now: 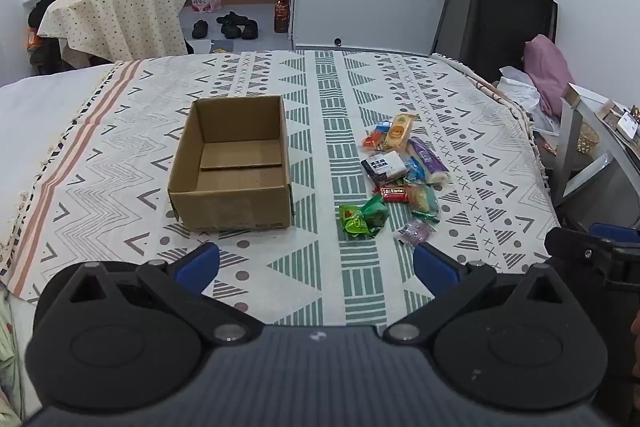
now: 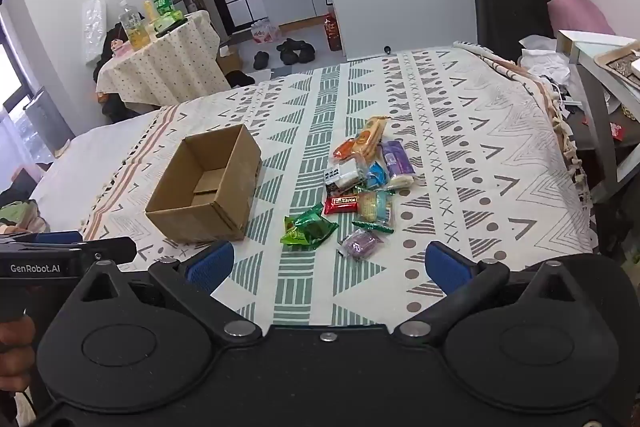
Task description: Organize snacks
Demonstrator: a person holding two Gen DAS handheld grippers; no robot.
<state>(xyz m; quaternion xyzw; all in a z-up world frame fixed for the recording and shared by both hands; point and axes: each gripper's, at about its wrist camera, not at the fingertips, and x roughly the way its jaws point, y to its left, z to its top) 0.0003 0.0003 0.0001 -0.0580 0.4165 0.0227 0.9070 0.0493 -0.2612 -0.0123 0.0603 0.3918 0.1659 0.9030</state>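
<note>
An open, empty cardboard box (image 1: 234, 163) sits on the patterned cloth; it also shows in the right wrist view (image 2: 206, 183). To its right lies a pile of several wrapped snacks (image 1: 404, 171), also in the right wrist view (image 2: 366, 179), with green packets (image 1: 364, 217) (image 2: 308, 229) and a small purple packet (image 1: 416, 231) (image 2: 360, 245) nearest me. My left gripper (image 1: 316, 265) is open and empty, held back from box and snacks. My right gripper (image 2: 328, 265) is open and empty, just short of the purple packet.
The cloth-covered bed (image 1: 360, 99) ends at its far edge by a white wall. A small round table (image 1: 116, 15) with bottles stands at the back left. A shelf unit (image 1: 592, 143) and clutter stand at the right edge. The other gripper shows at the right (image 1: 596, 247) and at the left (image 2: 60, 259).
</note>
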